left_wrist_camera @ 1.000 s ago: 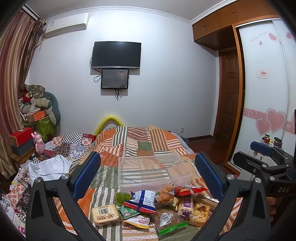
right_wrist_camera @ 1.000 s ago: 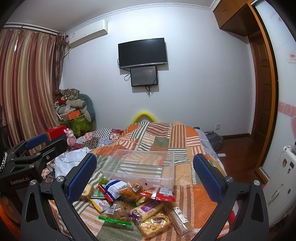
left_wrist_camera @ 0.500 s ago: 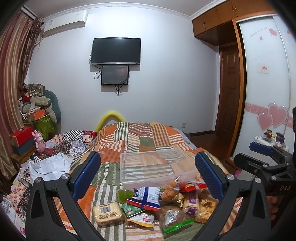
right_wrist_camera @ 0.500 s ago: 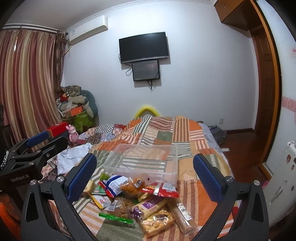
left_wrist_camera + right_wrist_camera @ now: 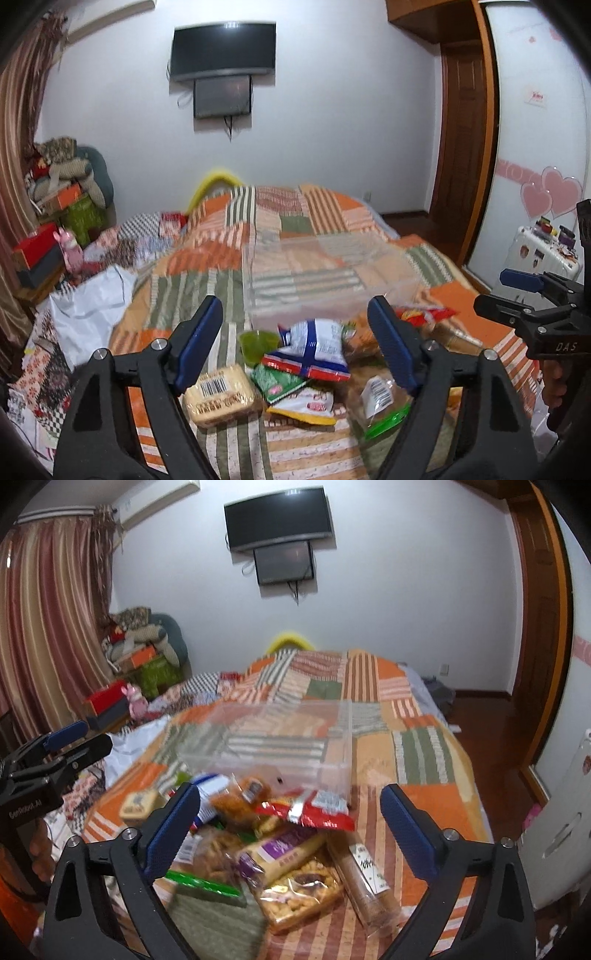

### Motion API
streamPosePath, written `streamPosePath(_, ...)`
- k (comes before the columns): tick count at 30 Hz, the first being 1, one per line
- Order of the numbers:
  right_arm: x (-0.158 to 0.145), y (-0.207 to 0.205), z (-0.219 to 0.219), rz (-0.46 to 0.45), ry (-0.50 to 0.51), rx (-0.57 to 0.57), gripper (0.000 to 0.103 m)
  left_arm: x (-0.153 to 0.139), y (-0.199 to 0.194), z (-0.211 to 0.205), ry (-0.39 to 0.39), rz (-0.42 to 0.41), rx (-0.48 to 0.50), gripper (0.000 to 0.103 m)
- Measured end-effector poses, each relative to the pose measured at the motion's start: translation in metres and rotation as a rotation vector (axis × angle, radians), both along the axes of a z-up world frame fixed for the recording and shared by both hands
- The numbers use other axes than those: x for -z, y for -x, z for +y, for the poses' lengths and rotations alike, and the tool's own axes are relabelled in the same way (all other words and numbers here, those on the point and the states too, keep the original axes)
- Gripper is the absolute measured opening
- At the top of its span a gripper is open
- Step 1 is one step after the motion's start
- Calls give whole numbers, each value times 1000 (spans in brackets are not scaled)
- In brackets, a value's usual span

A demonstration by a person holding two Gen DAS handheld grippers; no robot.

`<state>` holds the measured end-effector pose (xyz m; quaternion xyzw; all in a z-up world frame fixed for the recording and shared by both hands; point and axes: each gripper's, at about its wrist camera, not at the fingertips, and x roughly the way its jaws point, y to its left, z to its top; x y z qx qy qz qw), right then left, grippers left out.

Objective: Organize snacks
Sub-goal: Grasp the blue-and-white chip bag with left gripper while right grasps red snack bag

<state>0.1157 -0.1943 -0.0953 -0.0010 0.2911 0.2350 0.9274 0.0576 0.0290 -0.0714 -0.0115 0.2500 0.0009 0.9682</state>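
- One clear plastic bin (image 5: 325, 273) (image 5: 280, 738) on a bed with a striped patchwork quilt (image 5: 236, 236) (image 5: 421, 753), nothing visible inside.
- One heap of snack packets touching the bin's near wall, roughly ten, exact count unclear through blur and overlap.
- Countable in the heap: one blue-and-white bag (image 5: 314, 350), one green cup (image 5: 256, 341), one pale barcoded block of biscuits (image 5: 219, 393) at the left edge, one red packet (image 5: 314, 808), one purple-labelled packet (image 5: 284, 853), one clear bag of nuts (image 5: 299, 893), one long tube of crackers (image 5: 365, 875) at the right edge.
- Left gripper (image 5: 295, 350) above the heap's left part, jaws spread wide, holding nothing.
- Right gripper (image 5: 290, 829) above the heap's right part, jaws spread wide, holding nothing.
- Two dark screens (image 5: 223, 70) on the far wall, one above the other.
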Motion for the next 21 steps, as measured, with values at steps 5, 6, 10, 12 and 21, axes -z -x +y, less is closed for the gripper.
streamPosePath(5, 17, -13, 0, 72, 10, -8, 96, 26, -21, 7, 39, 96, 16, 80)
streamPosePath(6, 20, -16, 0, 85, 10, -4, 96, 31, -26, 8, 50, 119, 23, 80)
streamPosePath(10, 33, -30, 3, 136, 24, -7, 96, 53, -45, 5, 72, 188, 51, 80)
streamPosePath(12, 39, -34, 6, 153, 34, -11, 96, 62, -55, 4, 80, 222, 62, 80)
streamPosePath(21, 57, -57, 18, 238, 46, -13, 96, 87, -79, -1, 92, 314, 80, 80)
